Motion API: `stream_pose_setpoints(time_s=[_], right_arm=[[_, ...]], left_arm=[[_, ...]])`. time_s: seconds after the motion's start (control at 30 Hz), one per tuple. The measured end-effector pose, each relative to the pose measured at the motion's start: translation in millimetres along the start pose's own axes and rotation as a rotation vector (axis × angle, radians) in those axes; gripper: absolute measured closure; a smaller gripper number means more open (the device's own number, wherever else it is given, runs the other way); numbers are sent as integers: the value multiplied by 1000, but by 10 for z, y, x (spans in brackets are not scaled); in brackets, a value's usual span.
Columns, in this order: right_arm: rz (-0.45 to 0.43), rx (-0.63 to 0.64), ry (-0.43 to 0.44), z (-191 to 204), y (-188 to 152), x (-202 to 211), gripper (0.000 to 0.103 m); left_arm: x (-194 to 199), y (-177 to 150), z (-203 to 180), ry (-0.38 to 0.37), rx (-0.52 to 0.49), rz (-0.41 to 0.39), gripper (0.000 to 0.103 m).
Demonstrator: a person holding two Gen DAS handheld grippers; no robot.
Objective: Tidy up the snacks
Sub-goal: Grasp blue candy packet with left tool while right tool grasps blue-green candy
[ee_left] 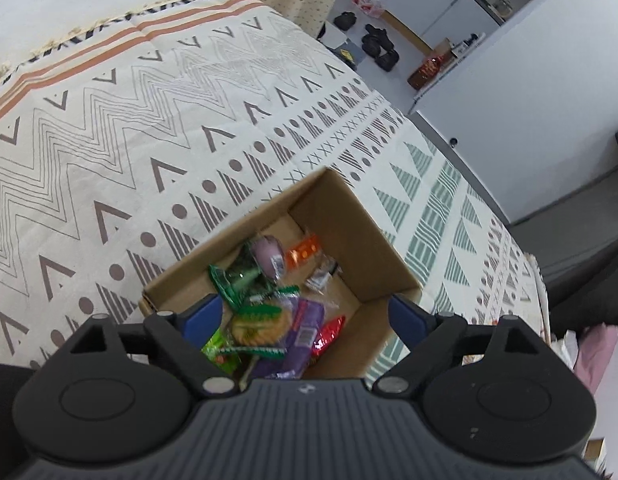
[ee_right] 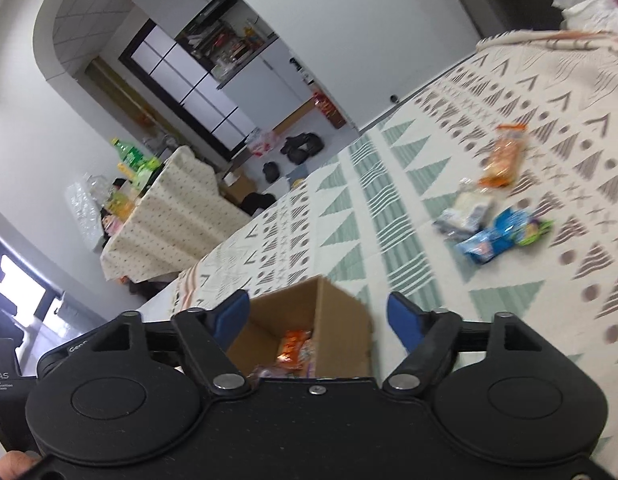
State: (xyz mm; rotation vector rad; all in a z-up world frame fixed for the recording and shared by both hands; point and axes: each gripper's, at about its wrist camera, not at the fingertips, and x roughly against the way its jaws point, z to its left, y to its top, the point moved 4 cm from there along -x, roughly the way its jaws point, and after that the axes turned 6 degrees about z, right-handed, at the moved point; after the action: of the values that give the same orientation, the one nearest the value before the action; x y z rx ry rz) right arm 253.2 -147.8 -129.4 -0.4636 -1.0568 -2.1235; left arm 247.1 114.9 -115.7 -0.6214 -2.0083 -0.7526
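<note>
An open cardboard box sits on the patterned tablecloth. It holds several wrapped snacks: green packets, a purple packet, a red one, an orange one. My left gripper is open and empty, hovering over the box. My right gripper is open and empty above the same box, where an orange packet shows. Loose snacks lie on the cloth to the right: an orange packet, a white one, a blue one.
The table's edge runs along the right in the left wrist view, with a white wall beyond. A second cloth-covered table with bottles stands across the room. Shoes lie on the floor.
</note>
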Motion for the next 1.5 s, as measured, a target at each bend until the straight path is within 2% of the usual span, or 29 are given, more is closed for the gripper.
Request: stream_pose_setpoints(time_s=[0.1,0.33,0.47,0.8,1.0,1.13,1.23,1.5], right_arm=[[-20,-1,-10,-116,63,137,19],[-55,-27,-32,-423,175,401,15],[-68,-36,-35,-561,240,531,8],[-79,-10,-63,-801,378,754,0],[-99,-7,-85,-1022,416,784,0],[-98,-38,-53,-1222,419,741,0],[-83,-67,-59,-1344,441,656,0],[-75,-135,-31,-1571,541,437,3]], left_arm=[[39,-100,-109,1,-31,-1,12],[131,-347,-349,-5,-85,-10,0],[186,-462,-454,0,-111,-21,0],[259,-647,-705,-5,-190,-47,0],[108,-788,-941,-17,-239,-10,0],[-46,-881,-1111,-12,-291,25,0],[-181,-930,-1226,-3,-317,44,0],[-558,-956,-1486,-14,-308,65,0]])
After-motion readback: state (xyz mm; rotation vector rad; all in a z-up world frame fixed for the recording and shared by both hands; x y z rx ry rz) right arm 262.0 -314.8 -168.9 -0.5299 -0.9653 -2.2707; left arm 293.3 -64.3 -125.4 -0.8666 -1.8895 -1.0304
